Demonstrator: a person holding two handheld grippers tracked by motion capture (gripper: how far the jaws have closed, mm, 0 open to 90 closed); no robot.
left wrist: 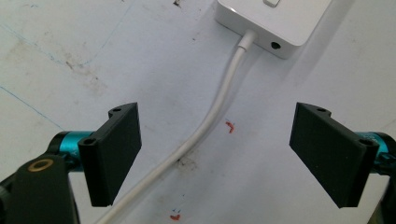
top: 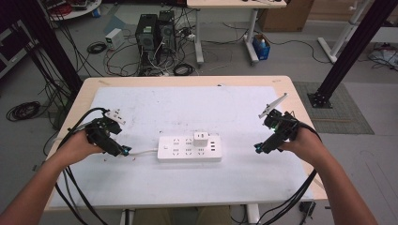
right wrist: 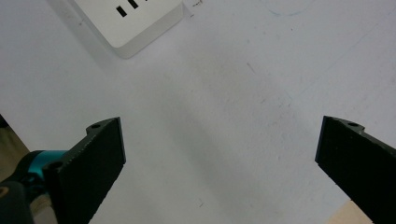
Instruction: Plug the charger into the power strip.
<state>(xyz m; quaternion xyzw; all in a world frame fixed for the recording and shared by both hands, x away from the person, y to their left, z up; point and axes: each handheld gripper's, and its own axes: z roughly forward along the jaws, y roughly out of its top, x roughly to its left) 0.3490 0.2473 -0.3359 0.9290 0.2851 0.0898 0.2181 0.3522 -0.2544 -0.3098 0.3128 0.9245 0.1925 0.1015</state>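
A white power strip lies in the middle of the white mat, with a small white plug adapter seated in its top row. Its white cord runs left from the strip's end. My left gripper hovers at the left over that cord, jaws wide open, and the cord passes between them. My right gripper is to the right of the strip, also open with nothing between its jaws. A corner of the strip shows at the top left of the right gripper view.
The white mat covers most of the wooden table. Small red marks dot the mat near the cord. Beyond the table stand computer towers, cables and black frame posts. Gripper cables trail off the front edge.
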